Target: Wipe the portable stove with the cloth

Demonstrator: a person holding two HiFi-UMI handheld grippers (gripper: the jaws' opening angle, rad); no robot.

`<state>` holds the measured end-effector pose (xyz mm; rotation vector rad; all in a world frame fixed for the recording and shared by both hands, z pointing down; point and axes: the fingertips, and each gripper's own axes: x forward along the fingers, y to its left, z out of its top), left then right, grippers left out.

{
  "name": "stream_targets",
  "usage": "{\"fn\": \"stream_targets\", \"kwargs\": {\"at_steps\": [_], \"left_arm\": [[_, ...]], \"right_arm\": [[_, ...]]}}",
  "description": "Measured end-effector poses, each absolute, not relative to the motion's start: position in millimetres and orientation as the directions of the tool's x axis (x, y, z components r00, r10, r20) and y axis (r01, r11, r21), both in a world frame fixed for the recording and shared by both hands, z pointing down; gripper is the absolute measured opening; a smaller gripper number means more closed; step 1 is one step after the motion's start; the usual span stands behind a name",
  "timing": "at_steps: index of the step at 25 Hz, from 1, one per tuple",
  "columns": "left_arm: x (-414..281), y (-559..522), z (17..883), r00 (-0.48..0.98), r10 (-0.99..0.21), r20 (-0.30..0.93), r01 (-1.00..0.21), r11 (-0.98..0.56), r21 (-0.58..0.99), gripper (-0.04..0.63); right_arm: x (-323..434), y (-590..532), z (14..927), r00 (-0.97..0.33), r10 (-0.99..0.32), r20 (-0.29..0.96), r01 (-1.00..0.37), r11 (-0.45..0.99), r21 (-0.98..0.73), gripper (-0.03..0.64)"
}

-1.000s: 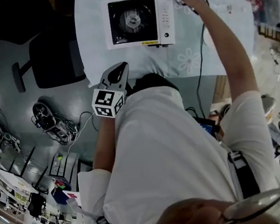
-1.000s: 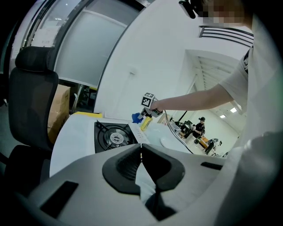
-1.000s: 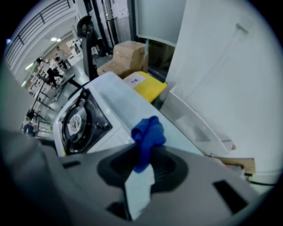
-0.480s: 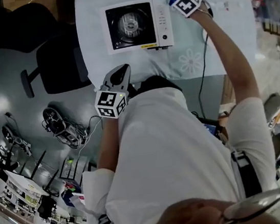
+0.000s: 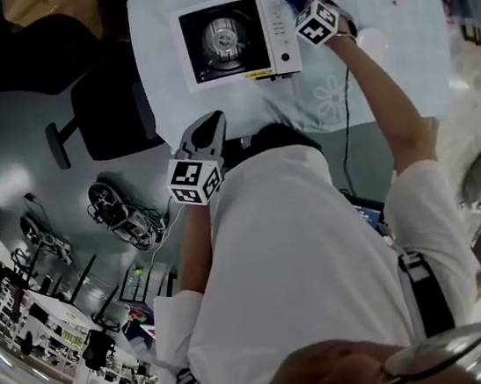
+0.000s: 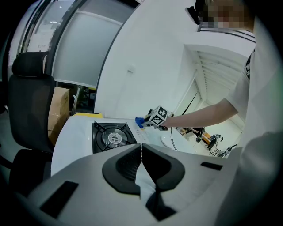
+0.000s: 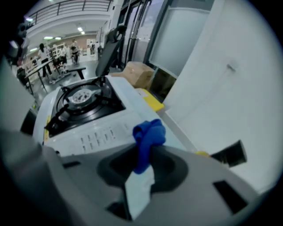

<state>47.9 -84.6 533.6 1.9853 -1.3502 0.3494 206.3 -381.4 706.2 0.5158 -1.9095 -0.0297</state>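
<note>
Where the cloth (image 7: 148,134) is: clamped between the jaws of the right gripper (image 7: 142,155), a bunched blue wad standing above them; in the head view it lies at 1 o'clock, just beside the portable stove (image 5: 237,41).
Right gripper, change: a second ago it lay further from the stove and the cloth barely showed; now its marker cube sits just beside the stove's control strip and the blue cloth shows beyond it.
Left gripper (image 6: 141,152): jaws together with nothing between them; held over the table's (image 5: 379,43) near edge at 6 o'clock of the stove, much as before.
Stove: white body with a black burner well, on the pale table at 12 o'clock in the head view; it sits slightly higher in the picture than a second ago.
Hard to make out: the cloth's lower end is hidden between the pads; whether it touches the stove cannot be told; the person's shoulders cover the table's near edge.
</note>
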Motion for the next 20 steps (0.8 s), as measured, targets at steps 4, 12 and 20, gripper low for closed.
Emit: {"fn": "stream_targets", "kwargs": {"at_steps": [4,12,20], "left_arm": [[44.0,-80.7,533.4,0.413,-0.707,0.574,-0.897,-0.204,0.393,0.038],[44.5,-71.2,532.1,0.435,-0.704,0.562,-0.89,-0.238,0.39,0.038],[38.0,-52.3,532.6,0.461,-0.695,0.552,-0.879,-0.271,0.393,0.038]], "right_arm": [[211.8,-370.7,710.7,-0.339,-0.355,0.871,-0.36,0.904,0.229,0.098],[221.4,-340.3,717.9,-0.355,-0.326,0.876,-0.393,0.902,0.177,0.097],[230.5,-308.9,720.5,-0.355,-0.308,0.883,-0.429,0.893,0.139,0.097]]}}
